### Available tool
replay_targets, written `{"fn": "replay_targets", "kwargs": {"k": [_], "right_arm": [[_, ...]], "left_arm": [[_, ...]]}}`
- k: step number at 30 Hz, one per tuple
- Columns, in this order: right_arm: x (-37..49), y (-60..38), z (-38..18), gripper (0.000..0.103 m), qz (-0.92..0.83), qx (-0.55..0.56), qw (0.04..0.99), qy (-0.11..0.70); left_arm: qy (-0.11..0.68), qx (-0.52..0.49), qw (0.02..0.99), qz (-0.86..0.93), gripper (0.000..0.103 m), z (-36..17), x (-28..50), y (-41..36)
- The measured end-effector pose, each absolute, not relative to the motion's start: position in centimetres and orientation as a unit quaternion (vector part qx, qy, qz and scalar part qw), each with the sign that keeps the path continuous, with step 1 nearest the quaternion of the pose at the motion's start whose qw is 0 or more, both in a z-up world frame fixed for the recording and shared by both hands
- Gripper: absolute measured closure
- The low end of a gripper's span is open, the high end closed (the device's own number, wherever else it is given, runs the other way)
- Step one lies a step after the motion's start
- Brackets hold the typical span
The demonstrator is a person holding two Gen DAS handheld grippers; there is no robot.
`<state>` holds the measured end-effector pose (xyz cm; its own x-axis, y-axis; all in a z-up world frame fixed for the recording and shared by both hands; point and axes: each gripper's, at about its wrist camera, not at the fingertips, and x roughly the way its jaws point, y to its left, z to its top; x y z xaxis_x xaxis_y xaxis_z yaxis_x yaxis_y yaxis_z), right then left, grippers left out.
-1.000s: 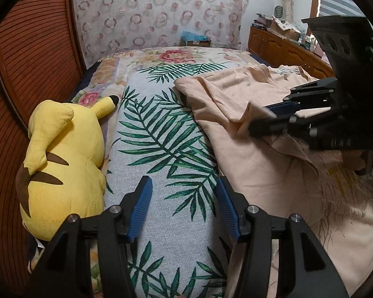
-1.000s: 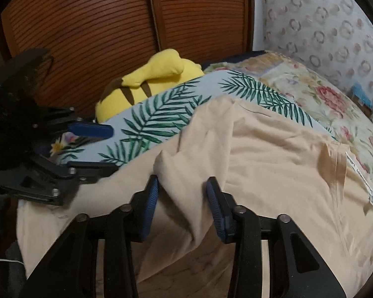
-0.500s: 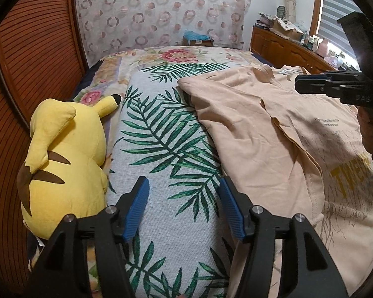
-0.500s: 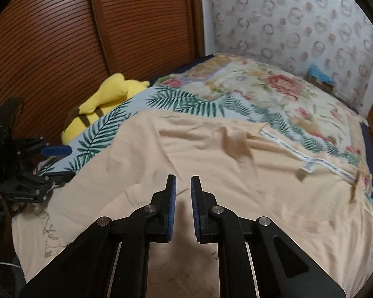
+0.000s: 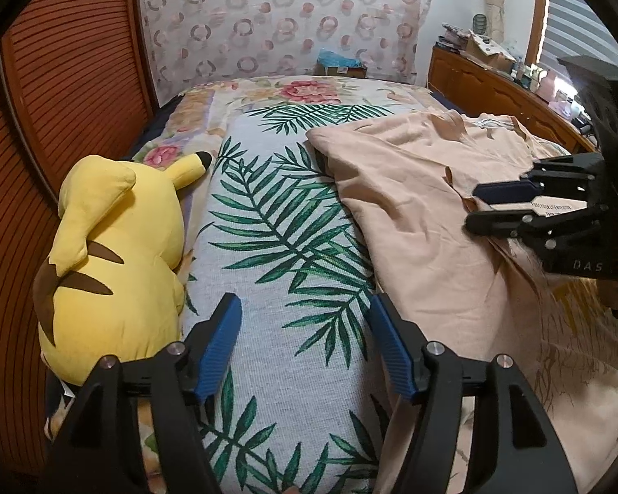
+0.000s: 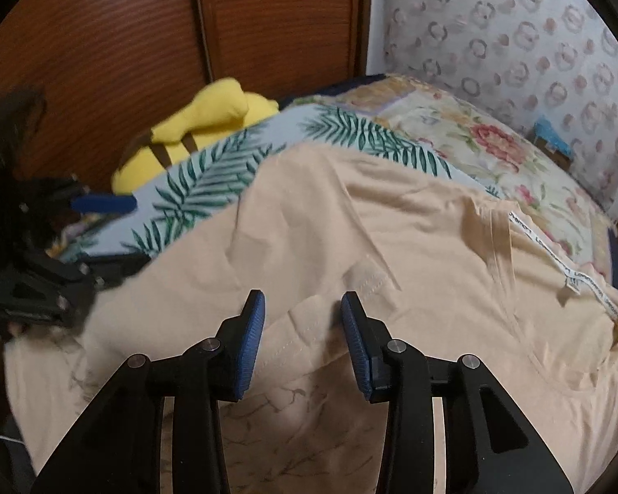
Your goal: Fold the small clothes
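Left gripper (image 5: 305, 346): seen nearest in the left wrist view, its blue-padded jaws spread wide, nothing held between them. It is placed over the palm-leaf sheet (image 5: 268, 255), just beside the edge of the shirt.

Right gripper (image 6: 300, 341): seen nearest in the right wrist view, blue-padded jaws parted to a moderate width. A stitched sleeve hem (image 6: 366, 284) of the shirt is seen lying in and just beyond the gap; no cloth is clamped. In the left wrist view the same gripper (image 5: 478, 206) is seen side-on at the right, over the shirt, jaws apart.

Peach T-shirt (image 6: 391, 247): spread on the bed, covering the right half of the palm-leaf sheet as seen from the left wrist. It is rumpled, with part of the cloth laid back over itself. A dark branching print (image 6: 292, 407) is shown on the near portion, and a white printed tape (image 6: 556, 259) is seen along the neckline at the far right. Whether the shirt is inside out cannot be told.

Yellow plush toy (image 5: 111, 263): laid at the left edge of the bed, brown stripes on its back, black-tipped ear (image 5: 202, 160) pointing toward the sheet. It is well apart from the shirt.

Floral bedcover (image 5: 309, 90): seen beyond the palm-leaf sheet, toward the head of the bed.

Slatted wooden doors (image 5: 74, 74): standing behind the plush toy.

Ring-patterned curtain (image 5: 284, 16): hung at the far end of the bed, with a blue packet (image 5: 338, 59) at its foot.

Wooden cabinet (image 5: 486, 86): set at the far right, its top cluttered with small items too small to identify.
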<state>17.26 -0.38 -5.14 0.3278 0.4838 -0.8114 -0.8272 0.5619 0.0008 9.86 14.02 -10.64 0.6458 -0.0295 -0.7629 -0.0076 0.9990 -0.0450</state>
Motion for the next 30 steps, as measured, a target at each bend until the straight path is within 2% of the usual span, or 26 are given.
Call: {"fn": "replay_targets", "kwargs": {"k": [4, 7, 15, 18, 25, 30], "right_arm": [[16.9, -1.4, -5.2, 0.089, 0.401, -0.228, 0.794, 0.397], [16.6, -2.8, -5.0, 0.095, 0.384, -0.230, 0.804, 0.392], [15.9, -7.2, -3.6, 0.095, 0.345, -0.196, 0.831, 0.389], [15.3, -9.0, -2.5, 0.089, 0.337, -0.171, 0.844, 0.381], [13.9, -15.1, 0.0, 0.086, 0.307, -0.122, 0.872, 0.360], [13.1, -20.5, 1.2, 0.075, 0.272, -0.082, 0.892, 0.351]], "left_arm": [[0.421, -0.022, 0.907, -0.006, 0.038, -10.7, 9.9, 14.0], [0.421, -0.023, 0.907, -0.007, 0.038, -10.6, 9.9, 14.0], [0.424, -0.019, 0.906, -0.010, 0.038, -10.6, 9.9, 14.1], [0.421, -0.009, 0.907, 0.006, 0.038, -10.2, 9.8, 14.0], [0.375, -0.036, 0.926, -0.035, 0.038, -7.4, 8.3, 11.9], [0.376, -0.025, 0.924, -0.063, 0.038, -7.0, 8.8, 9.2]]}}
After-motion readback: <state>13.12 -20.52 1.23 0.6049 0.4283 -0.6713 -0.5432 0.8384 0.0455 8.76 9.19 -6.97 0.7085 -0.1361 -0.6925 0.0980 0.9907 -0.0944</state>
